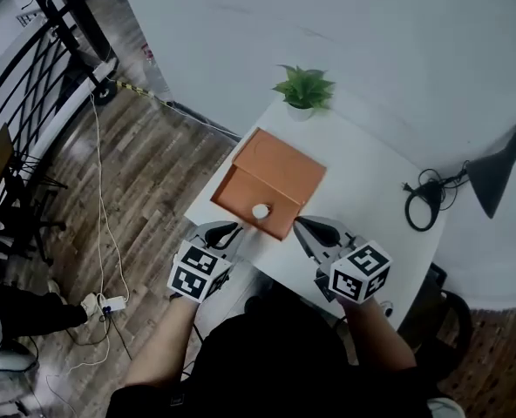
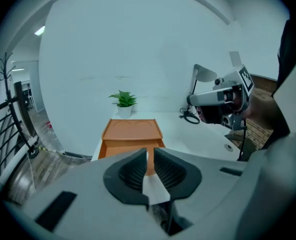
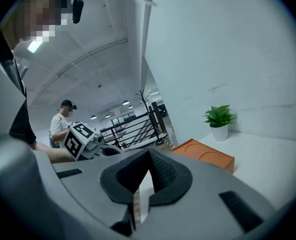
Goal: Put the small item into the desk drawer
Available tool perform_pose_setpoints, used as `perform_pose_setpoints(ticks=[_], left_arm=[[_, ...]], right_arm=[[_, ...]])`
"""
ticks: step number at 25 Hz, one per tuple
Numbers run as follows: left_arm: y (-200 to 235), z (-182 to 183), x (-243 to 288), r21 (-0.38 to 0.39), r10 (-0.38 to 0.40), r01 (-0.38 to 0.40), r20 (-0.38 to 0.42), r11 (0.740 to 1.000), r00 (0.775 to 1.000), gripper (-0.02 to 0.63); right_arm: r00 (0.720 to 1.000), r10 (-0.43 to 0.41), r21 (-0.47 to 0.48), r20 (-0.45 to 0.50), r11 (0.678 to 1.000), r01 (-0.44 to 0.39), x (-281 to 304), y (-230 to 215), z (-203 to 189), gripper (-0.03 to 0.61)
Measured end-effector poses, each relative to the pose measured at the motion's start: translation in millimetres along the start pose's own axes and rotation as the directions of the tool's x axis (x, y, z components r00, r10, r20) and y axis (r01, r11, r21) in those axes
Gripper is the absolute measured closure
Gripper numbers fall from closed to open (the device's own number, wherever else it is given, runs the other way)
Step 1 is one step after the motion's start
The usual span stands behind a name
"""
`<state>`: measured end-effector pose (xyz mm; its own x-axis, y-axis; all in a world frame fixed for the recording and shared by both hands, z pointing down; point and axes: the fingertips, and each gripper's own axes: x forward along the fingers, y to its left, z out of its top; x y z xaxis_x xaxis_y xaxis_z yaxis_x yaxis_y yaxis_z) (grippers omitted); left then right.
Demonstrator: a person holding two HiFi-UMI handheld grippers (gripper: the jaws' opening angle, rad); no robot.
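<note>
An orange desk drawer box (image 1: 280, 171) stands on the white desk (image 1: 371, 190), its drawer (image 1: 245, 200) pulled out toward me. A small white round item (image 1: 261, 211) lies in the drawer near its front wall. My left gripper (image 1: 234, 228) hovers just left of the drawer front; its jaws stand a thin gap apart with nothing between them (image 2: 150, 154). My right gripper (image 1: 301, 224) sits right of the drawer front, its tips together and empty (image 3: 149, 153). The left gripper view faces the orange box (image 2: 132, 131) head-on.
A potted plant (image 1: 303, 88) stands at the desk's far edge behind the box. A black lamp (image 1: 498, 177) and a coiled cable (image 1: 424, 203) lie at the desk's right. Wood floor and railings (image 1: 31, 94) are to the left. A person (image 3: 62, 121) stands in the background.
</note>
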<state>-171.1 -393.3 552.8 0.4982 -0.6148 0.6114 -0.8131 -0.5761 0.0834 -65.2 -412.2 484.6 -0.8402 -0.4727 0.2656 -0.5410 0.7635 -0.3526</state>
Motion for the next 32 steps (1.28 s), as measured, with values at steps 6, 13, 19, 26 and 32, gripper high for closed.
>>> perform_pose_setpoints(ticks=[6,13,19,26,32], left_arm=[[-10,-6,-41,-0.033,0.031,-0.028,0.097,0.999,0.995,0.591],[-16,-5,-78,-0.078,0.056,-0.041,0.190,0.996,0.980,0.598],[-27,19,-91,-0.102,0.077,-0.054,0.241,0.993,0.968,0.598],[-64,56,-82,-0.108,0.141,-0.114,0.285,0.988,0.948,0.598],[-96,87,-81,-0.144,0.218,-0.179,0.329,0.973,0.919,0.598]], right_arm=[[0.999,-0.038,-0.046,0.005,0.998,0.038,-29,37,-4,0.575],[0.992,-0.122,-0.117,-0.001,0.986,0.122,-72,58,-2,0.575],[0.990,-0.136,-0.136,0.027,0.981,0.139,-100,50,10,0.575],[0.994,-0.064,-0.193,0.092,0.978,0.081,-121,36,39,0.575],[0.994,0.010,-0.184,0.111,0.983,0.011,-158,25,49,0.575]])
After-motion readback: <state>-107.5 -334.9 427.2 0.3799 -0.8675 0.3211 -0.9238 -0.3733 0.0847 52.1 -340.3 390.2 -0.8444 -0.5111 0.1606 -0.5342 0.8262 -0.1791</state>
